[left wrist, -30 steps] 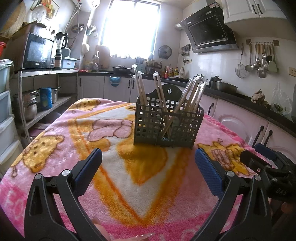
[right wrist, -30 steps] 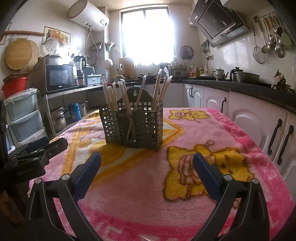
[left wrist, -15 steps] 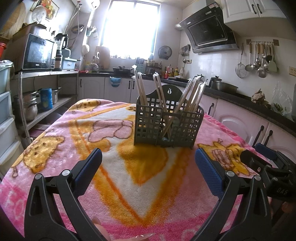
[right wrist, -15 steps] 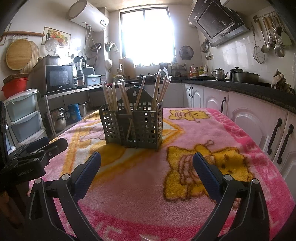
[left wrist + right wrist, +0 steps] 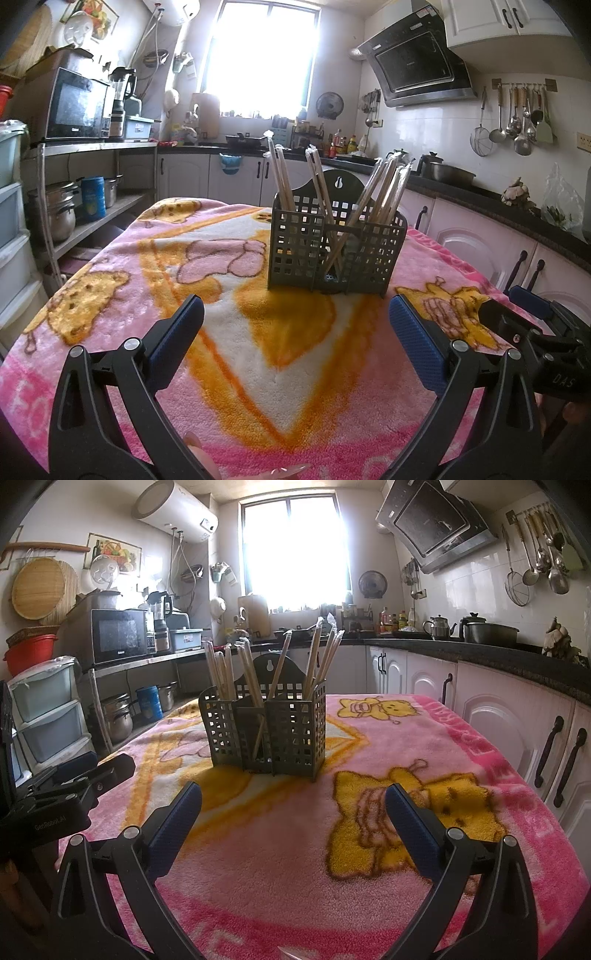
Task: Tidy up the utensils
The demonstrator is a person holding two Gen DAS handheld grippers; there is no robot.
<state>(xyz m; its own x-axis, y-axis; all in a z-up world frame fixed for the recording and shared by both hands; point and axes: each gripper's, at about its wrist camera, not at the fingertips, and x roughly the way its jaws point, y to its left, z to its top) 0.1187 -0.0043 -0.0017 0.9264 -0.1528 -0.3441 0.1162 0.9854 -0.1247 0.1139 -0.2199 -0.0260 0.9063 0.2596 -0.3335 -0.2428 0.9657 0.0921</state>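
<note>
A grey lattice utensil holder [image 5: 334, 251] [image 5: 266, 727] stands upright in the middle of the table, its compartments holding several wrapped wooden chopsticks [image 5: 384, 192] [image 5: 321, 650]. My left gripper [image 5: 295, 332] hovers low over the blanket in front of the holder, open with nothing between its blue pads. My right gripper [image 5: 293, 812] is likewise open and empty, a little short of the holder. The right gripper [image 5: 532, 325] shows at the right edge of the left wrist view, and the left gripper [image 5: 74, 786] at the left edge of the right wrist view.
A pink and orange cartoon blanket [image 5: 184, 280] [image 5: 424, 746] covers the table. White cabinets under a dark counter [image 5: 498, 653] run along the right. A metal shelf with pots [image 5: 74, 206] and plastic drawers [image 5: 48, 716] stand at the left.
</note>
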